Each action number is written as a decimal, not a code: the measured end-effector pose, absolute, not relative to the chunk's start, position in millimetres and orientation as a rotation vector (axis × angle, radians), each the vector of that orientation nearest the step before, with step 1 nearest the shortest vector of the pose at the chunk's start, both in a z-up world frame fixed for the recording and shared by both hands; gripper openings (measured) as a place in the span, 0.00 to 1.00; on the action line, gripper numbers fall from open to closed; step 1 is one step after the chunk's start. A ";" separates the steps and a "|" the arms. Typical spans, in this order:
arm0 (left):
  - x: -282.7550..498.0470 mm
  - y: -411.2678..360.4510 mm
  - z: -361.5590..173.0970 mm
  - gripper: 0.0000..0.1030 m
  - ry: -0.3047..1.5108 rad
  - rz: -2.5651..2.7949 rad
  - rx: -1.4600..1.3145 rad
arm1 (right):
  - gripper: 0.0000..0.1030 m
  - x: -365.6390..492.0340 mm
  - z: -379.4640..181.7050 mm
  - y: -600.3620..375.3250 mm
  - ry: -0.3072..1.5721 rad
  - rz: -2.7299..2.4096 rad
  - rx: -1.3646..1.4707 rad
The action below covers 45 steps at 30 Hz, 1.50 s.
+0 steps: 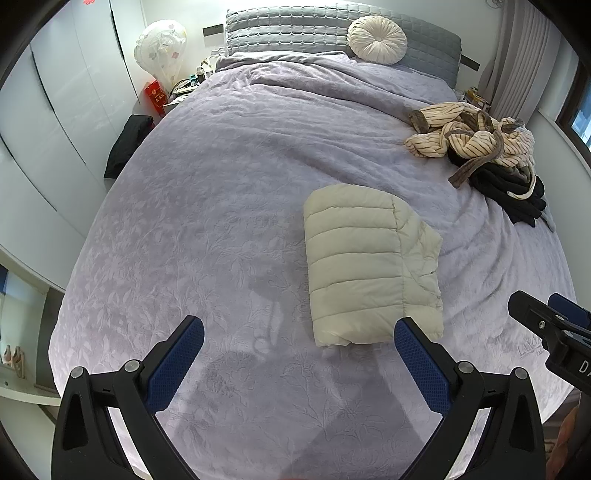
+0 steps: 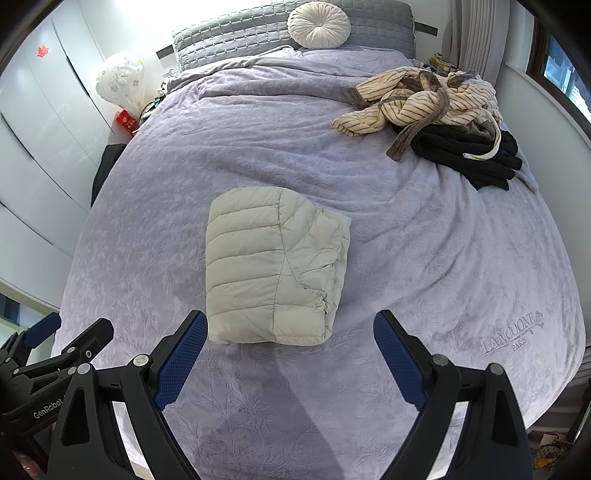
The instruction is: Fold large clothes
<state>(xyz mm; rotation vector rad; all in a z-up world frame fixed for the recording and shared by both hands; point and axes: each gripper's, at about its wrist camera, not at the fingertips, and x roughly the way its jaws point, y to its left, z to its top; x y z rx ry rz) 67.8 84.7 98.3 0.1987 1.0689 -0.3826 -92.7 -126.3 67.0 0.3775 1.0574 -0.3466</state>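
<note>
A cream quilted puffer jacket [image 1: 369, 266] lies folded into a compact rectangle on the lilac bedspread [image 1: 221, 221]; it also shows in the right wrist view [image 2: 273, 269]. My left gripper [image 1: 299, 332] is open and empty, held above the bed just in front of the jacket's near edge. My right gripper [image 2: 290, 328] is open and empty too, its jaws wide apart at the jacket's near edge without touching it. The right gripper shows at the right edge of the left wrist view [image 1: 543, 325], and the left gripper at the left edge of the right wrist view [image 2: 55, 347].
A heap of unfolded clothes, a cream striped garment [image 2: 417, 99] on black ones [image 2: 469, 151], lies at the bed's far right. A round white cushion [image 2: 318, 24] leans on the grey headboard. White wardrobes [image 1: 55, 122] stand left; a window [image 2: 561, 74] is right.
</note>
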 end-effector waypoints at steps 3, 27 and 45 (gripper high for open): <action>68.5 86.0 97.9 1.00 1.069 -0.380 0.197 | 0.90 -91.6 68.1 -125.9 1.058 -0.346 0.377; 70.2 91.2 93.0 1.00 1.075 -0.372 0.195 | 0.90 -91.6 68.0 -125.4 1.058 -0.347 0.378; 65.1 90.9 92.4 1.00 1.040 -0.351 0.215 | 0.90 -91.6 68.4 -126.8 1.058 -0.345 0.376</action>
